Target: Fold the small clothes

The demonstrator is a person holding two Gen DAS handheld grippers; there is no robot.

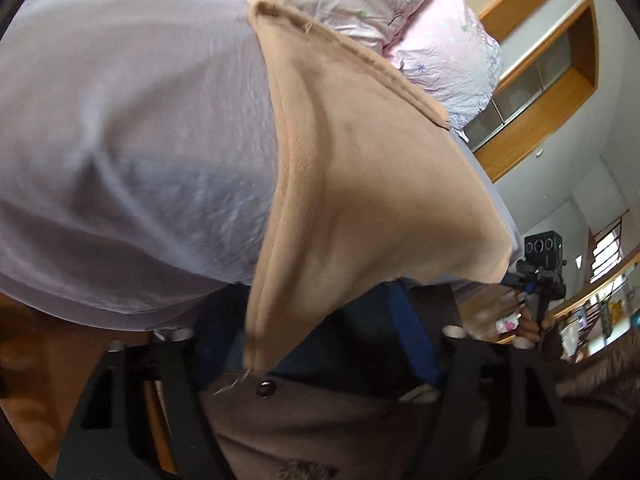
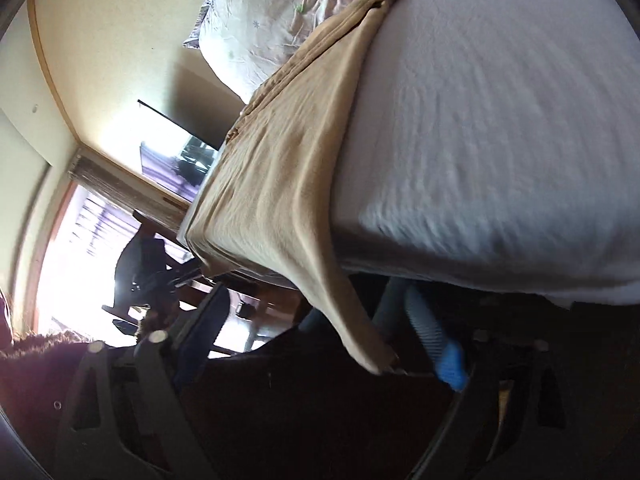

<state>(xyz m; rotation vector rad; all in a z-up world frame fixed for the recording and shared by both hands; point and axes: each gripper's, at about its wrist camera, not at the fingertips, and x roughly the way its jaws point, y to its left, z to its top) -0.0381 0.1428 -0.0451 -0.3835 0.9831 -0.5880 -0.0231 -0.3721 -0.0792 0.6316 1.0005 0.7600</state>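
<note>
A tan fleece garment [image 1: 360,168] is stretched over the pale grey bed sheet [image 1: 120,120] and off the bed's near edge. In the left wrist view its lower corner hangs between the two dark fingers of my left gripper [image 1: 316,344]; the jaws stand wide apart and I cannot see a pinch. The right gripper [image 1: 532,276] shows at the garment's far corner there. In the right wrist view the garment [image 2: 280,184] runs across the bed [image 2: 500,120] and its corner tip reaches my right gripper [image 2: 392,364] near the blue-tipped finger [image 2: 452,364]. The grip itself is not clear.
A pink floral quilt [image 1: 380,8] is bunched at the head of the bed, also seen in the right wrist view [image 2: 272,12]. A wooden wall cabinet [image 1: 540,80] is at the right. A bright window [image 2: 72,248] and a dark chair [image 2: 148,264] lie beyond the bed.
</note>
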